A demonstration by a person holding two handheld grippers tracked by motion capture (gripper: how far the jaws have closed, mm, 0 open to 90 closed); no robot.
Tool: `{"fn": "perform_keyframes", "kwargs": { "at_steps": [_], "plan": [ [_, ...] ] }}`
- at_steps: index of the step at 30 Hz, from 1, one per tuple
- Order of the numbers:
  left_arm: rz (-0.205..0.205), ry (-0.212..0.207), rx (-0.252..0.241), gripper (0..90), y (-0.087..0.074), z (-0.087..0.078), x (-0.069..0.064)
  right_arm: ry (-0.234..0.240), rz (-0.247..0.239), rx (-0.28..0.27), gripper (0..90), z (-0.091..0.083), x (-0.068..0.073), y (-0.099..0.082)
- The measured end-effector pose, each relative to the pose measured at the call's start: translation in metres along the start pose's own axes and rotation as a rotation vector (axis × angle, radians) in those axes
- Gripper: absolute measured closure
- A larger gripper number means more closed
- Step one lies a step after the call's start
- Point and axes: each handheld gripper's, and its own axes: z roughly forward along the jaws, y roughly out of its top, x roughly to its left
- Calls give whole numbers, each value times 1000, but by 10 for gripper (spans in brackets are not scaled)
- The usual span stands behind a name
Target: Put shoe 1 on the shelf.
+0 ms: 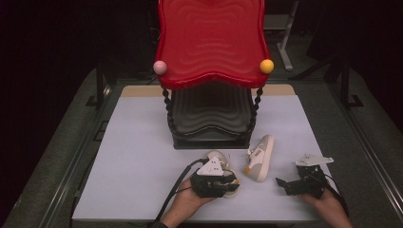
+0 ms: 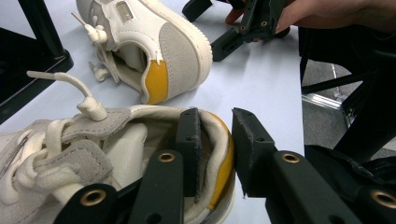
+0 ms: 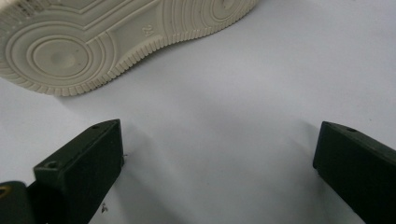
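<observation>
Two cream shoes with yellow heel tabs are on the white table. The near shoe (image 1: 219, 156) (image 2: 93, 140) stands upright under my left hand. My left gripper (image 1: 232, 184) (image 2: 217, 140) is shut on its heel, one jaw inside the collar and the other against the outside of the yellow tab. The second shoe (image 1: 259, 159) (image 2: 159, 42) (image 3: 93, 37) lies on its side just to the right, sole facing my right gripper. My right gripper (image 1: 283, 185) (image 3: 219, 140) is open low over the table, a short way from that sole, with nothing between its jaws.
A two-tier stand sits at the table's back middle, with a red wavy tray (image 1: 211, 42) on top and a black tray (image 1: 209, 118) below. A pink ball (image 1: 160, 67) and a yellow ball (image 1: 266, 66) cap its posts. The white table top (image 1: 138, 156) is edged by dark floor.
</observation>
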Motion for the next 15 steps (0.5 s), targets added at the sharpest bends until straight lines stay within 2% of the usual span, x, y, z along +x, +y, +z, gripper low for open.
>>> {"fn": "perform_keyframes", "kwargs": {
  "at_steps": [11, 15],
  "plan": [
    [-2, -16, -5, 773, 5, -10, 0, 1, 0, 1, 11, 0, 0, 0],
    [14, -18, -8, 773, 14, -21, -5, 1, 2, 0, 11, 0, 0, 0]
  ]
}}
